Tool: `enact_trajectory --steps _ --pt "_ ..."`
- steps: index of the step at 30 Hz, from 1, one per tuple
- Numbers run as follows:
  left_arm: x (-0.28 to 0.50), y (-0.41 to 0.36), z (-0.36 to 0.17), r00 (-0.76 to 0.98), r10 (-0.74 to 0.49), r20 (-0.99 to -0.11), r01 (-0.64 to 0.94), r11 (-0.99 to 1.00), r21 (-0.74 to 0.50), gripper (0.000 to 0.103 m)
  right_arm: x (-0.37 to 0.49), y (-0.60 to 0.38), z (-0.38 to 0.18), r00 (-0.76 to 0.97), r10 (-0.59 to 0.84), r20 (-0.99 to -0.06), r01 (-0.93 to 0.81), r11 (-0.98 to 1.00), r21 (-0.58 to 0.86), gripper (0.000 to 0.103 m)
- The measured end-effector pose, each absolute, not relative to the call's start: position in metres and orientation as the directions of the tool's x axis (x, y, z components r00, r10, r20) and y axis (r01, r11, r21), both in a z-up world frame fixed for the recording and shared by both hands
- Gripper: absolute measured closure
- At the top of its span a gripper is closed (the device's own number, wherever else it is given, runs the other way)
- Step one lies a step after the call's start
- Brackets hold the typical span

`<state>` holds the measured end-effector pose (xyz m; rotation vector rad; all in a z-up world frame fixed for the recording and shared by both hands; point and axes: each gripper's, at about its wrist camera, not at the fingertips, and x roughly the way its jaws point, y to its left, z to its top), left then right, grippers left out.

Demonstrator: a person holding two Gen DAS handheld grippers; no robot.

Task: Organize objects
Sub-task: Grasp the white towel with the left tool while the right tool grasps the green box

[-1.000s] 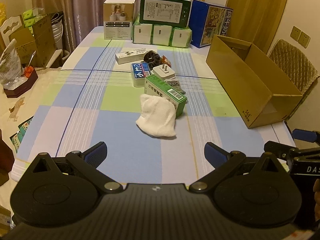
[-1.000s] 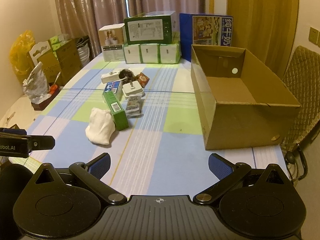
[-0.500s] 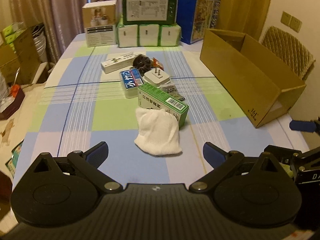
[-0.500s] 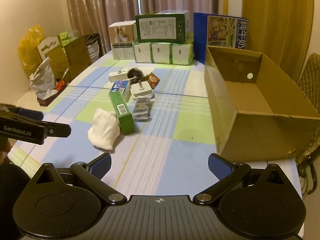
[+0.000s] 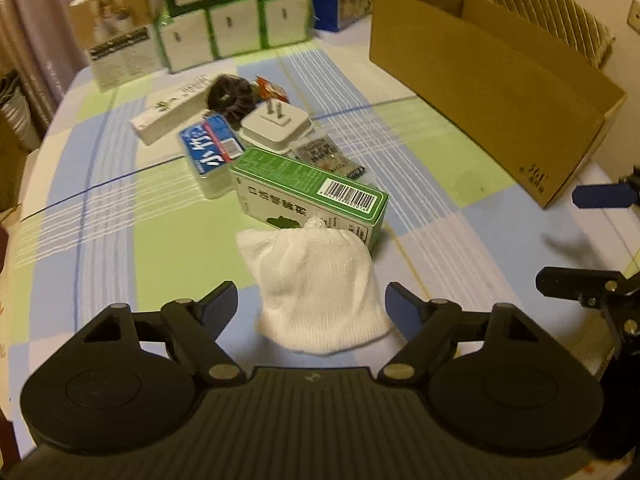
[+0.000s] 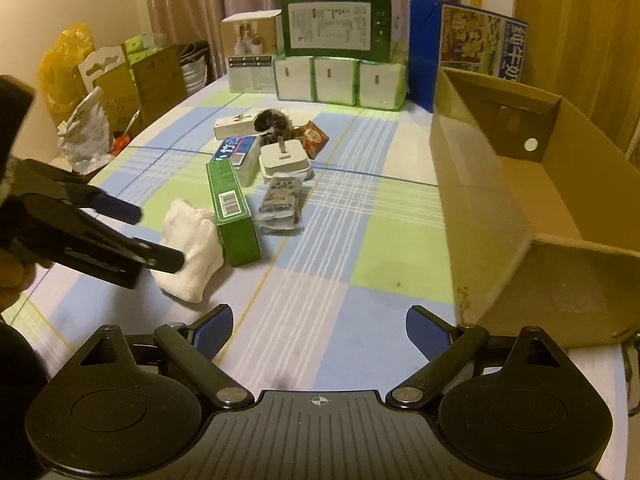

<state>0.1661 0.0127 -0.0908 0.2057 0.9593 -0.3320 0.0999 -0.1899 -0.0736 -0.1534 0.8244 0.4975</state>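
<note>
Straddling the white cloth [image 5: 318, 292] with my left jaws spread wide, I keep my right jaws open and empty, free for the cardboard box [image 6: 532, 208].

Table end: 3 white tissue packs [image 6: 340, 82] under a green box [image 6: 338, 26] (text unreadable).
Right: patterned chair [image 5: 554, 16].
Left: yellow bag [image 6: 62, 66].

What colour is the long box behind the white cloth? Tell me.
Green, with a white barcode label: the long box shows best in the left wrist view.
</note>
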Motion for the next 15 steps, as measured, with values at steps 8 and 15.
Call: enact_trajectory --steps 8,15 --pt "0.185 0.013 -0.112 0.489 -0.215 -0.845 0.411 0.911 0.007 0.064 0.115 -0.177 -0.088 0.550 0.375 -0.746 -0.508 0.859 0.058 0.011" --pt "0.182 0.047 -0.098 0.532 -0.165 -0.831 0.342 0.939 0.033 0.082 0.128 -0.151 -0.088 0.534 0.409 -0.740 -0.579 0.815 0.032 0.017"
